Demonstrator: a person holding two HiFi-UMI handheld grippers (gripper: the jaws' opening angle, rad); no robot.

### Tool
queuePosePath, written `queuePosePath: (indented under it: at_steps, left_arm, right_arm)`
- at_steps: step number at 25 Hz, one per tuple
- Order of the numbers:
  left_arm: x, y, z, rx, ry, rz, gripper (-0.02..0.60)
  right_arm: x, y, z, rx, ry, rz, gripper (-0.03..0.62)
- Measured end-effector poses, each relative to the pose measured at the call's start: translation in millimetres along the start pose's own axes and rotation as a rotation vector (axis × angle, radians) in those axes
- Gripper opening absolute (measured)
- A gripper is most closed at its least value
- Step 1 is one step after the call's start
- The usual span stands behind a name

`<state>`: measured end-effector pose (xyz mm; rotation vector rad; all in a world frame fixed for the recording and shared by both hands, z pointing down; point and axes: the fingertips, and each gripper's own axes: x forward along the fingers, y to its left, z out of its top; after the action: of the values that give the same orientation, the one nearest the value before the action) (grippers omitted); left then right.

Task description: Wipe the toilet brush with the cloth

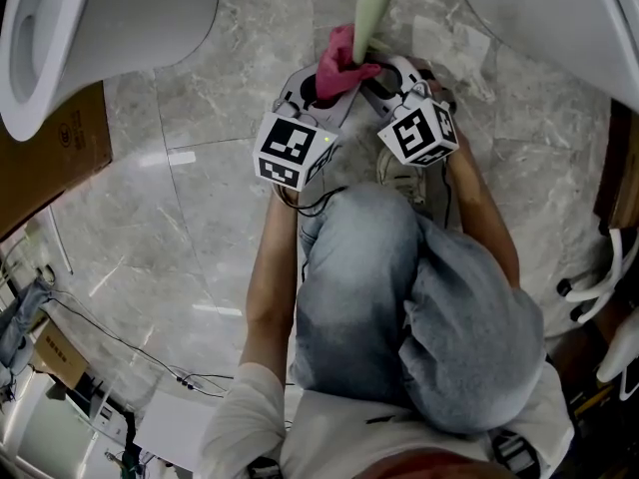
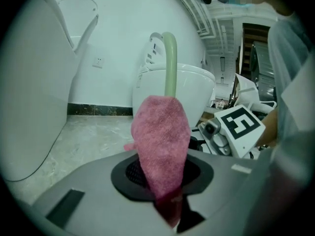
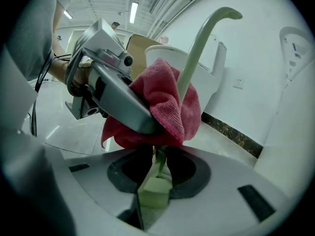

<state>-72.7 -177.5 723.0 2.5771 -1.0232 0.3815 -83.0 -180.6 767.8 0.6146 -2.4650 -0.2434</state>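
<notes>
The pale green toilet brush handle (image 1: 377,3) stands upright before my knees. A pink cloth (image 1: 337,68) is bunched round the handle's lower part. My left gripper (image 1: 321,90) is shut on the cloth; in the left gripper view the cloth (image 2: 162,141) runs down into the closed jaws (image 2: 170,209), and the handle (image 2: 170,63) rises behind it. My right gripper (image 1: 374,78) sits just right of the cloth. In the right gripper view a green block at the brush's lower end (image 3: 155,191) is pinched between the jaws, below the cloth (image 3: 170,102) and the left gripper's finger (image 3: 118,102).
A white toilet (image 1: 90,18) stands at the upper left and another white fixture (image 1: 539,8) at the upper right. Brown cardboard (image 1: 50,158) lies at the left. Cables (image 1: 120,342) trail over the marble floor. The person's bent knees (image 1: 399,287) fill the middle.
</notes>
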Motion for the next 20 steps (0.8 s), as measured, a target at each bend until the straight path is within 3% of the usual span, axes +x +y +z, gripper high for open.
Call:
queuePosePath:
  at_steps: [4, 11, 20]
  left_arm:
    - [-11.9, 3.1, 1.9, -0.001, -0.024, 0.019, 0.086]
    - [-29.3, 8.7, 9.0, -0.009, -0.059, 0.065, 0.077]
    - [-48.2, 12.4, 22.4, 0.02, -0.108, 0.138, 0.075]
  right_arm:
    - [-3.7, 0.7, 2.3, 0.03, -0.004, -0.002, 0.135]
    - [-26.6, 0.8, 8.2, 0.124, -0.072, -0.029, 0.144]
    - [-77.1, -22.5, 33.9, 0.281, -0.19, -0.146, 0.015]
